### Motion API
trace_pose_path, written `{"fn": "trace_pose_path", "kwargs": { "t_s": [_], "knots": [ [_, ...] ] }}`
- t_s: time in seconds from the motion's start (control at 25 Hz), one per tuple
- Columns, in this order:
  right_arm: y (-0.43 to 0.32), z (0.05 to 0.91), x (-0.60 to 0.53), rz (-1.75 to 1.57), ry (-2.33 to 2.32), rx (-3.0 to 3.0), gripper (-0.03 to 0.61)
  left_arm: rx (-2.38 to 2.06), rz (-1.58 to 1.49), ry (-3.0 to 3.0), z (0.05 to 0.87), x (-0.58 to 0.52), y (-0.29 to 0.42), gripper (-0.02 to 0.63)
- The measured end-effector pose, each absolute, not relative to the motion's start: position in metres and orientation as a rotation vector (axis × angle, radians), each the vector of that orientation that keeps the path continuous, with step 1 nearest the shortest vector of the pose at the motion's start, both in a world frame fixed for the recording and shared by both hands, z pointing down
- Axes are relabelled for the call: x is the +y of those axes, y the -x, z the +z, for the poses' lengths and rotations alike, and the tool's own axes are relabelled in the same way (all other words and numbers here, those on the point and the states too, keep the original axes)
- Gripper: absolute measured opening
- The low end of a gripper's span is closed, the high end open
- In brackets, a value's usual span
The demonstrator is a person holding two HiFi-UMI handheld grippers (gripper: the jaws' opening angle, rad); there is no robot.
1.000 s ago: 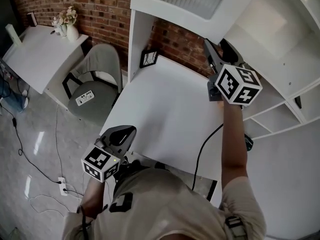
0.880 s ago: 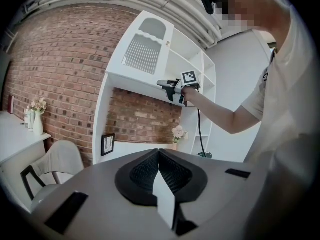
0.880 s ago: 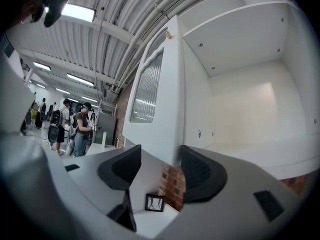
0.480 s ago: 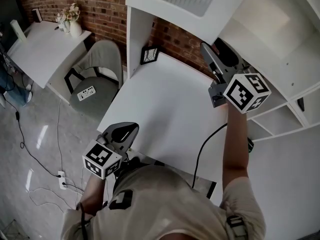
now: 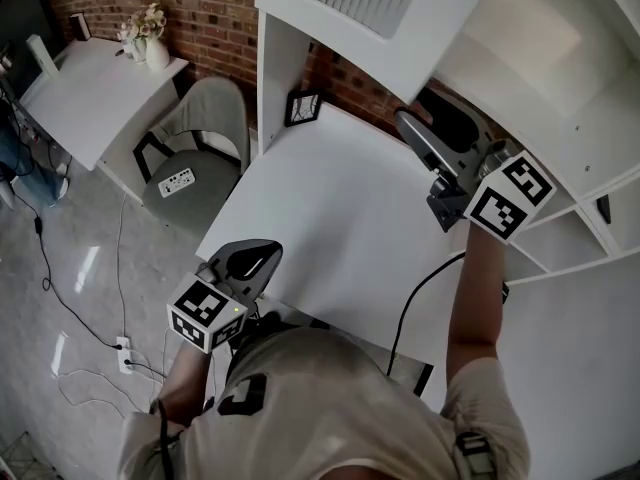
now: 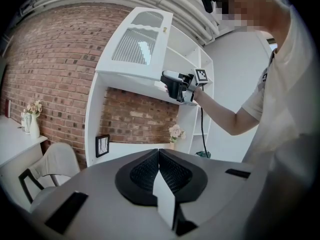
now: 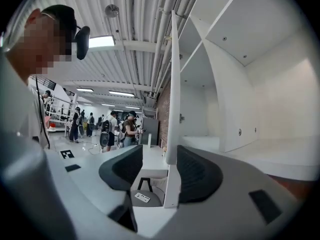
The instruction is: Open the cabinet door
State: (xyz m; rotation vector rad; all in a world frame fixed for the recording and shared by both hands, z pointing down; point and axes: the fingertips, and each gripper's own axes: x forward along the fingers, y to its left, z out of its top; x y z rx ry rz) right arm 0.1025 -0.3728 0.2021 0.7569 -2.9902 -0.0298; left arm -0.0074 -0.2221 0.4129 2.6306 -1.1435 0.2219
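Note:
The white cabinet door (image 5: 400,28) with a ribbed glass panel hangs above the desk, swung partly out from the cabinet. My right gripper (image 5: 425,128) is raised level at its lower edge. In the right gripper view the thin door edge (image 7: 173,99) stands upright between the jaws, right beside the right pad (image 7: 197,171), with a gap to the left pad. The jaws are closing. My left gripper (image 5: 250,260) hangs low at the desk's near edge, shut, with nothing in it. The left gripper view shows the door (image 6: 137,44) and the right gripper (image 6: 167,84) under it.
A white desk (image 5: 330,208) lies below, with a small picture frame (image 5: 303,108) at its back. A grey chair (image 5: 195,158) stands to the left, beside a side table (image 5: 80,88) with a vase of flowers (image 5: 150,38). Open white shelves (image 5: 560,238) stand to the right. A black cable (image 5: 410,308) hangs off the desk.
My right gripper has swung to the right and turned under the cabinet door. The left gripper has hardly shifted.

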Motion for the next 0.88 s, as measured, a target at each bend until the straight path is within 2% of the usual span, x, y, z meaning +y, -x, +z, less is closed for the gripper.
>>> {"fn": "trace_pose_path", "kwargs": {
  "t_s": [0.36, 0.76, 0.88],
  "knots": [
    [-0.097, 0.199, -0.365, 0.073, -0.658, -3.051, 0.227, -1.14, 0.24, -2.637, 0.413, -0.215, 0.01, 0.017],
    [-0.093, 0.2, -0.379, -0.126, -0.853, -2.972, 0.227, -1.167, 0.226, -2.636, 0.407, -0.211, 0.011, 0.017],
    [-0.094, 0.199, -0.383, -0.125, -0.904, -2.968, 0.2, -1.176, 0.232, -2.631, 0.409, -0.208, 0.014, 0.017]
  ]
}}
